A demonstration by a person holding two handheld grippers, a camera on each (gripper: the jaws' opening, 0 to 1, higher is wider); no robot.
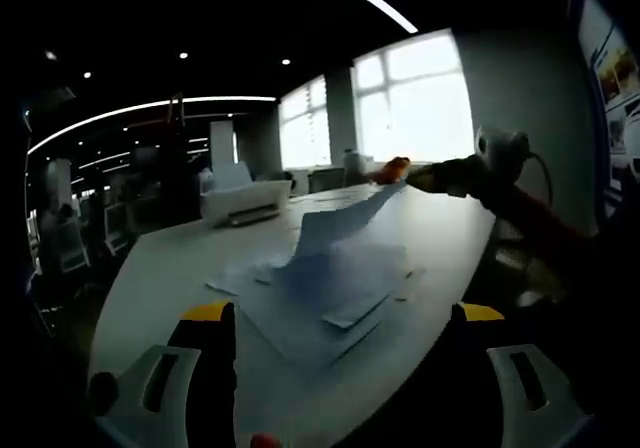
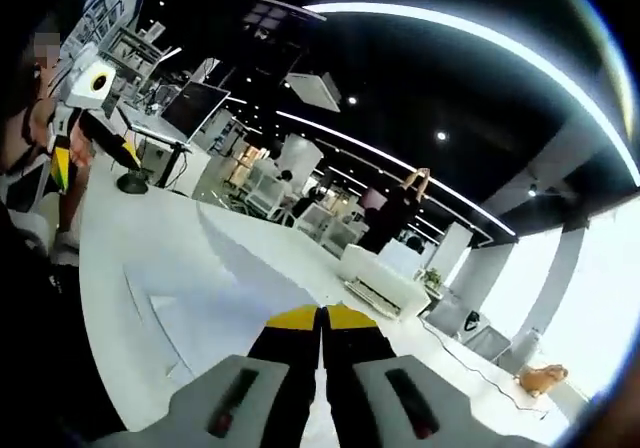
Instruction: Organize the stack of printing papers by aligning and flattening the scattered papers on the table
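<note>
Left gripper view: right gripper pinches a sheet above the pile; left gripper gapes. Lay it square, press flat

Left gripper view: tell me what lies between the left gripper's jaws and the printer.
In the left gripper view, scattered papers lie on the table between the open left gripper and the printer, one sheet lifted by the right gripper.
</note>
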